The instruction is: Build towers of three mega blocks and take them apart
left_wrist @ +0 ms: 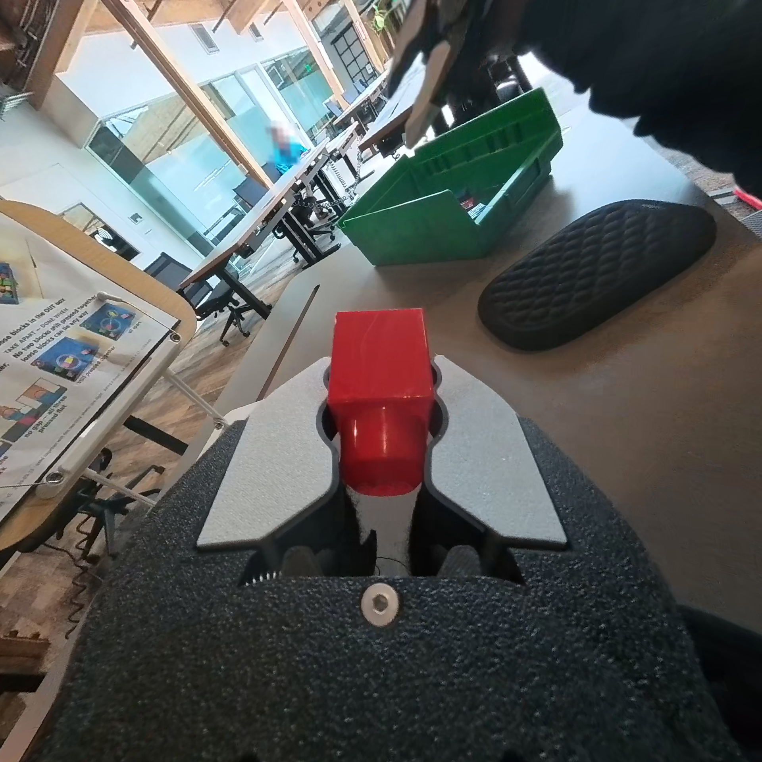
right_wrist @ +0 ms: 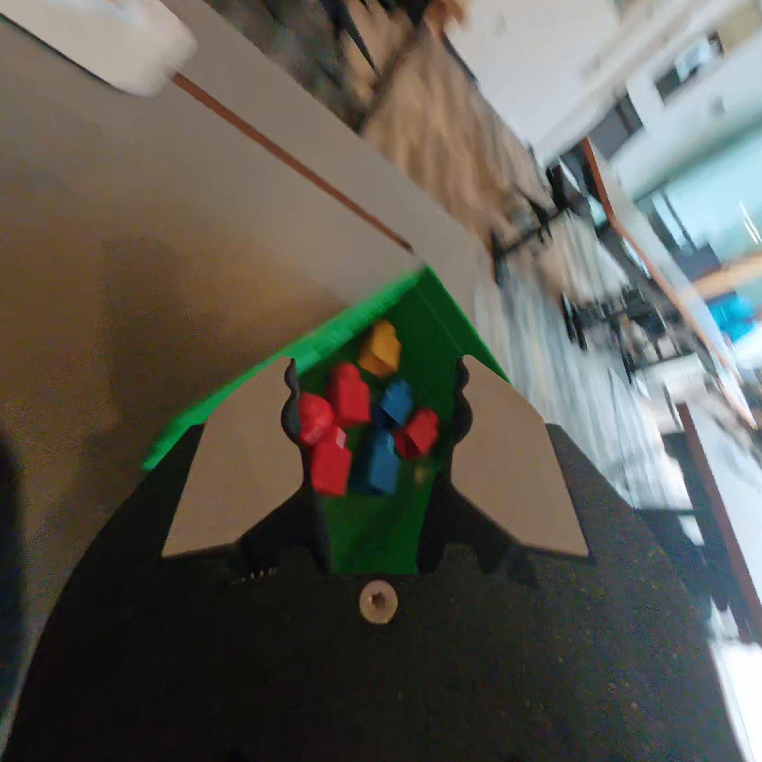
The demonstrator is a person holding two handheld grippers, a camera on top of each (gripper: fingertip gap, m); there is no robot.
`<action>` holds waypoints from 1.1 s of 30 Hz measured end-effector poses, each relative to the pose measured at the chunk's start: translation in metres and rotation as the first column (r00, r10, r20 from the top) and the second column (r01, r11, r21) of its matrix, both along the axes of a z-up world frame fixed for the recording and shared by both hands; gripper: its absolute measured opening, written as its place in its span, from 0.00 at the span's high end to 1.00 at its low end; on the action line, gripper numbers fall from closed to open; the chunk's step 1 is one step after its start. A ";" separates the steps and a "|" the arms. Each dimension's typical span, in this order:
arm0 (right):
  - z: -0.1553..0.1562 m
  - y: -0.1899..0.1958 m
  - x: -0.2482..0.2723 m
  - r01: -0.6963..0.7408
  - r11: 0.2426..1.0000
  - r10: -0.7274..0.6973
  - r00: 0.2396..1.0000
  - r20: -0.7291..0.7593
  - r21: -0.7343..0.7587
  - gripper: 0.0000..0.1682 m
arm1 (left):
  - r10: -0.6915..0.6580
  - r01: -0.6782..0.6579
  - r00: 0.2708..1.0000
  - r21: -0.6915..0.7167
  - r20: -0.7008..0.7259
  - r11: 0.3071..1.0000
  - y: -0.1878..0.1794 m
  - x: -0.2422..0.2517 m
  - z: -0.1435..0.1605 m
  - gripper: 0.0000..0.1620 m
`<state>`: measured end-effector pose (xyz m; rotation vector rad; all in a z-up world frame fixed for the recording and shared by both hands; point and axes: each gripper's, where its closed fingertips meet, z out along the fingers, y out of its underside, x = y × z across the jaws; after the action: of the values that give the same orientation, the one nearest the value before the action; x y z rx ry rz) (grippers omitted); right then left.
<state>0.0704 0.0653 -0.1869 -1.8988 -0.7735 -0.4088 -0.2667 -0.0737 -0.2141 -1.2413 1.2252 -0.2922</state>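
In the left wrist view, the left gripper [left_wrist: 381,396] fills the lower half of the frame, its grey jaws clenched on a glossy red plastic single-stud block [left_wrist: 380,371] at centre, stud toward the camera, held above the grey tabletop [left_wrist: 577,433]. Beyond it, right of centre, lies a black quilted oval pad [left_wrist: 593,276], and farther up a green plastic bin [left_wrist: 449,206] sits on the same surface. A printed instruction sheet [left_wrist: 70,363] stands at the left edge.

In the blurred right wrist view, the right gripper [right_wrist: 377,416] hangs with its jaws released and empty over the bin, where loose blocks lie in a heap at centre frame: four red blocks [right_wrist: 348,396], two blue blocks [right_wrist: 396,402] and, farthest, a yellow block [right_wrist: 379,350].

This looks like the gathering stage of building a tower. The next move probably calls for lowering the open jaws squarely around one loose block, avoiding its neighbours.
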 end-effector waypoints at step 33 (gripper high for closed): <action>-0.021 -0.165 -0.355 -0.915 0.203 0.978 0.174 0.115 -0.349 0.71 | -0.012 0.012 0.998 -0.012 -0.059 1.000 -0.002 0.005 -0.010 0.75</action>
<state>-0.2845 -0.1001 -0.2083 -1.0867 -2.1398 0.2380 -0.2615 -0.0752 -0.2237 -1.2605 1.2835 -0.2732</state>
